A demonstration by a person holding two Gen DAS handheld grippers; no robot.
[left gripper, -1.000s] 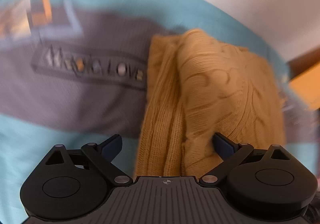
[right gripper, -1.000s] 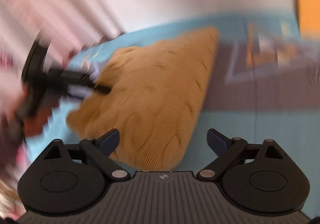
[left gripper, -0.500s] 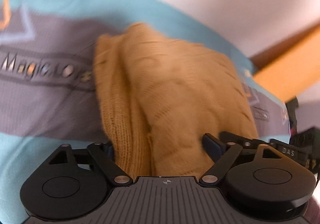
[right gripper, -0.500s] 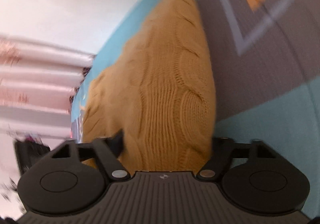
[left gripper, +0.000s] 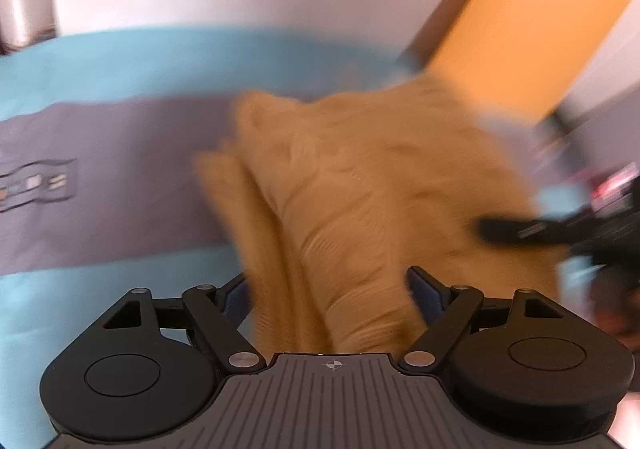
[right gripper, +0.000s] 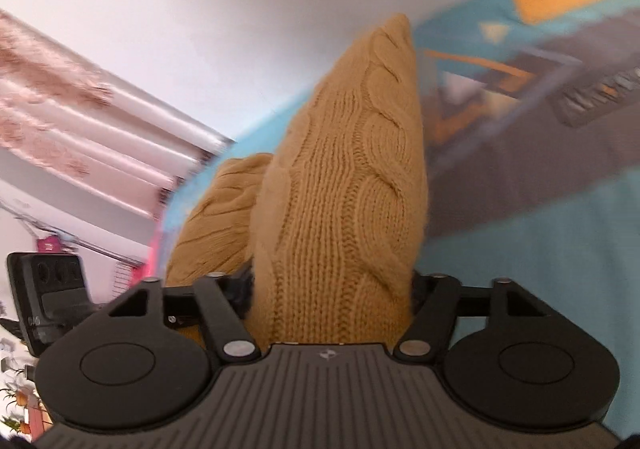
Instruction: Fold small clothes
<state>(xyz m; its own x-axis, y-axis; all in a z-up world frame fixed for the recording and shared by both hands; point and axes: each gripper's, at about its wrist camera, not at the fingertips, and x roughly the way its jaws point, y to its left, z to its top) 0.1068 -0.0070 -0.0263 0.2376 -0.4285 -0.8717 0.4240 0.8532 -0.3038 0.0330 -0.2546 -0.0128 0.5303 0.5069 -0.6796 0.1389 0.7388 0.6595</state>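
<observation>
A mustard cable-knit sweater [left gripper: 360, 189], folded thick, fills the middle of both views. In the left wrist view my left gripper [left gripper: 328, 285] has its jaws wide, with the sweater's near edge between the two blue pads. In the right wrist view my right gripper [right gripper: 332, 289] has the sweater [right gripper: 352, 177] packed between its fingers, and the fabric stands up tall above the bed. The right gripper also shows blurred at the right of the left wrist view [left gripper: 560, 229].
The sweater is over a bed cover [left gripper: 100, 61] in teal with a grey printed band. A white wall and an orange panel [left gripper: 520, 21] stand behind. A patterned curtain [right gripper: 80, 129] and a black device [right gripper: 44, 289] are at the left of the right wrist view.
Both grippers have slid onto the sweater's edges from either side. The right gripper has lifted and tilted its end up off the bed. The left view has swung right.
</observation>
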